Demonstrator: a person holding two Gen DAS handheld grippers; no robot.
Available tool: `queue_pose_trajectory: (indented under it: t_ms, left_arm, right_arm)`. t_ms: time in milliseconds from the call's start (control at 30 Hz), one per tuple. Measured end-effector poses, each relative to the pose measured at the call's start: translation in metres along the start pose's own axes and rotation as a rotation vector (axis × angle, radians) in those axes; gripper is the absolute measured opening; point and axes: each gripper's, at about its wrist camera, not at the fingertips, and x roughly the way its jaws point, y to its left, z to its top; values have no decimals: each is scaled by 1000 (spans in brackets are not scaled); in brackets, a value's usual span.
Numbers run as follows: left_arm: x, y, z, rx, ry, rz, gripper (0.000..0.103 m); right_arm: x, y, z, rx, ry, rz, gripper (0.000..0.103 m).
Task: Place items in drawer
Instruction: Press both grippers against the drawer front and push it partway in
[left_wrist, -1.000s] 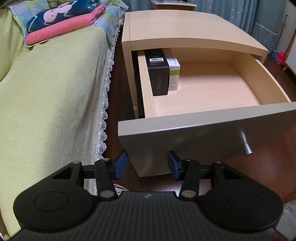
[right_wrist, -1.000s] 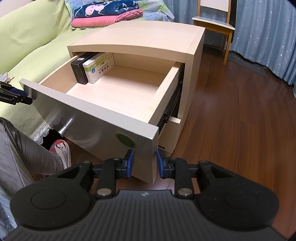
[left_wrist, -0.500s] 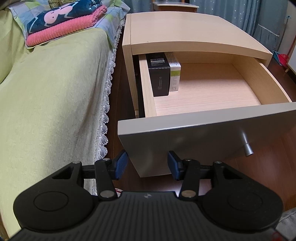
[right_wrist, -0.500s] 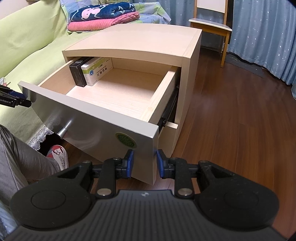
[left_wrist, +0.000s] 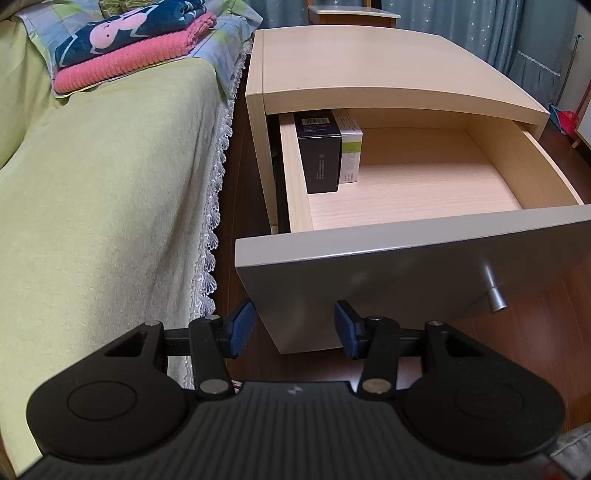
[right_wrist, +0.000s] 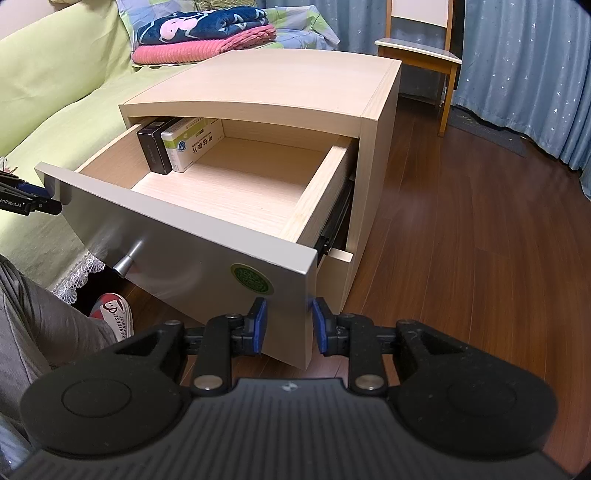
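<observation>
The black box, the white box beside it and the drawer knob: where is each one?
black box (left_wrist: 320, 162): left wrist view, on its dark long side.
white box (right_wrist: 194, 144): right wrist view, on its printed face.
drawer knob (left_wrist: 494, 291): left wrist view, on the metal shaft.

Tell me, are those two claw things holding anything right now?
No. The left gripper and right gripper both have open jaws with nothing between them; the black box sits in the drawer.
</observation>
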Motion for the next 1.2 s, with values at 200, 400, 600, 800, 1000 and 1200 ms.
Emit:
queue_pose_trajectory:
  t_ms: [200,400,600,800,1000,1200]
  left_arm:
    - [1,0,1,-1,-2,1,52]
    - [1,1,3,-4,-2,0,52]
    - [2,1,5,-3,-2,-1,52]
    - [3,2,8,-7,-2,-4,52]
    - [6,3,11,-10,-3,-4,52]
    - [7,3,13,-9,-4,-6,52]
  right_arm:
    - [0,-2,1,1,-1,1,24]
    - [0,-3,1,3,-4,1,24]
    - [1,-4,3,6,-6,0,24]
    - [3,-6,5,7,-8,-1,24]
    - [6,-9,8,10,-11,-3,24]
    - [8,-10,11,14,-14,-5,24]
